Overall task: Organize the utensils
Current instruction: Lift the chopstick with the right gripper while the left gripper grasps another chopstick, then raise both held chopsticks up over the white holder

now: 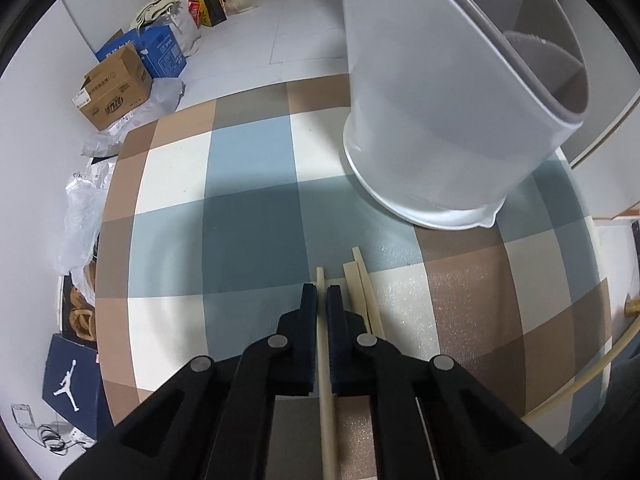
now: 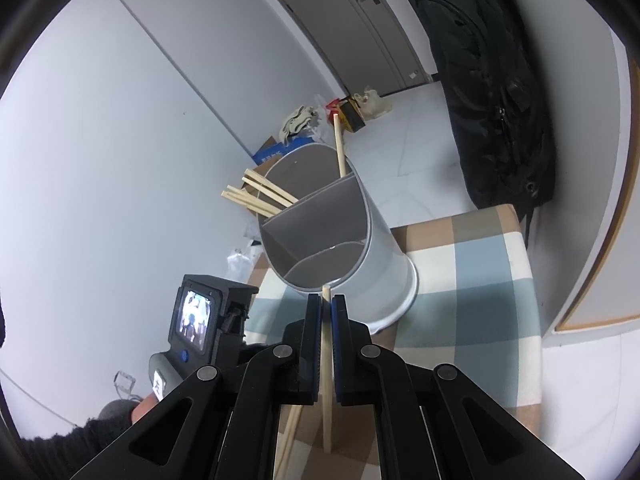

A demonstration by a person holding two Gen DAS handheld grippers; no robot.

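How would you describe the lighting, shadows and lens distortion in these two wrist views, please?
Left wrist view: a soft dark shadow crosses the checked tablecloth before the left gripper; the holder bulges from fisheye. Right wrist view: even light, walls and door curve, corners vignetted black.

Cool, even light, sharp focus, strong fisheye bending with dark corners, and a soft shadow across the checked tablecloth (image 1: 248, 216).

Place: you're in a lived-in room at home.
Evidence: checked tablecloth (image 1: 248, 168), cardboard boxes (image 1: 114, 86) on tiled floor (image 1: 288, 36), far door (image 2: 360, 28).
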